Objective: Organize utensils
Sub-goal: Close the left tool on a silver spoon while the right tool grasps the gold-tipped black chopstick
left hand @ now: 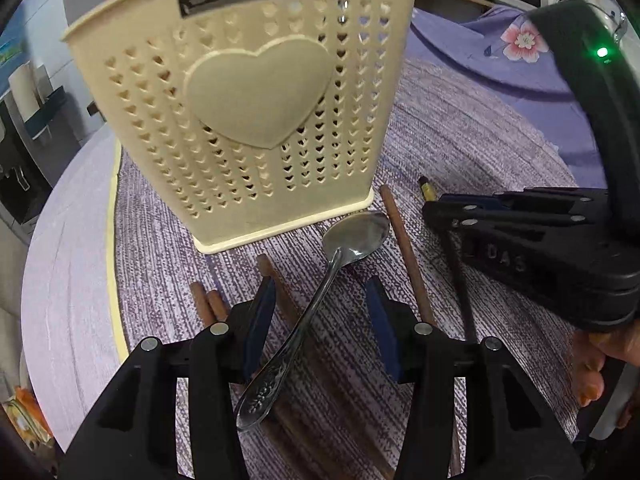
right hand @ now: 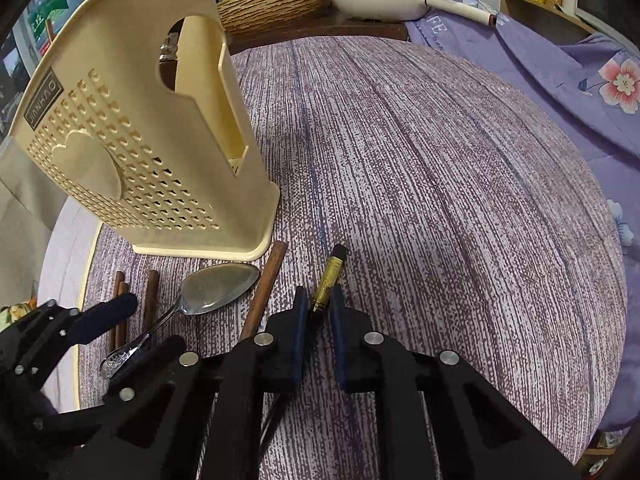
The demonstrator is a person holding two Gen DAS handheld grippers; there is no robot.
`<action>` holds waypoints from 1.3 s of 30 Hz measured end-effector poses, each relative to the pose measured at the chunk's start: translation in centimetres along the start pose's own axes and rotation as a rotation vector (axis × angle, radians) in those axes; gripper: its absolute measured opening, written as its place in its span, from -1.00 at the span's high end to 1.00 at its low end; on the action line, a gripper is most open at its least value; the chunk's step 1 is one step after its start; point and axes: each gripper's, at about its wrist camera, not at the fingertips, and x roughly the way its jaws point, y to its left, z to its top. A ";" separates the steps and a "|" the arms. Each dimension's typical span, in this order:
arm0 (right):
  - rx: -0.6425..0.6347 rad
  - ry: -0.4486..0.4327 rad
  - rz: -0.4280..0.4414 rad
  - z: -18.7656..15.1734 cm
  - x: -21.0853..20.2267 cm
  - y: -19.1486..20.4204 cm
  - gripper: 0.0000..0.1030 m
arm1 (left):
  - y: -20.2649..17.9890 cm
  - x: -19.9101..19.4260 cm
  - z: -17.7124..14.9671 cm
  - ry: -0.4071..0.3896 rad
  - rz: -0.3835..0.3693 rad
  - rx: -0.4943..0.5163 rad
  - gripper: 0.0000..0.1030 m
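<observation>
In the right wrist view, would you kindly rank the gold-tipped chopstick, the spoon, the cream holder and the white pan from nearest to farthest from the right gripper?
1. Gold-tipped chopstick, between the right gripper's pads.
2. Spoon, just left.
3. Cream holder, upper left.
4. White pan, at the far edge.

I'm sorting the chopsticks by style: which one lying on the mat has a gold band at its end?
The dark chopstick between the right hand-held gripper pads, rightmost of the row; the other chopsticks are plain brown wood.

Black left gripper (left hand: pixel 324 320); dark-blue pads, silver screws; right gripper (right hand: pixel 320 312) alike, green light.
</observation>
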 end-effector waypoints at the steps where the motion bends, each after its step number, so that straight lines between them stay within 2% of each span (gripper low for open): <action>1: 0.004 0.002 0.013 0.0 0.0 -0.3 0.79 | 0.0 0.2 0.1 0.009 -0.008 -0.008 0.10; 4: 0.000 0.002 0.026 0.0 0.0 -0.7 0.81 | -0.6 0.2 0.4 0.025 -0.024 -0.008 0.30; 13: -0.030 -0.009 0.022 -0.4 -0.2 -1.4 0.81 | -3.2 -0.8 0.1 0.086 -0.164 -0.003 0.30; 18: -0.037 -0.004 0.014 -0.6 -0.3 -1.7 0.81 | -2.5 -0.7 1.4 0.053 -0.080 -0.017 0.30; 22: -0.030 -0.006 0.016 -0.4 -0.2 -2.1 0.81 | -1.1 0.6 2.7 0.076 -0.089 -0.078 0.30; 27: -0.038 -0.013 0.010 -0.4 0.0 -2.1 0.81 | -0.8 2.0 3.7 0.116 -0.174 -0.153 0.30; 35: -0.031 -0.005 0.026 -0.7 -0.2 -2.1 0.82 | -0.9 3.1 5.1 0.121 -0.166 -0.166 0.28; 39: -0.019 -0.001 0.021 -0.4 -0.1 -2.0 0.82 | -2.4 3.8 6.3 0.115 -0.119 -0.124 0.25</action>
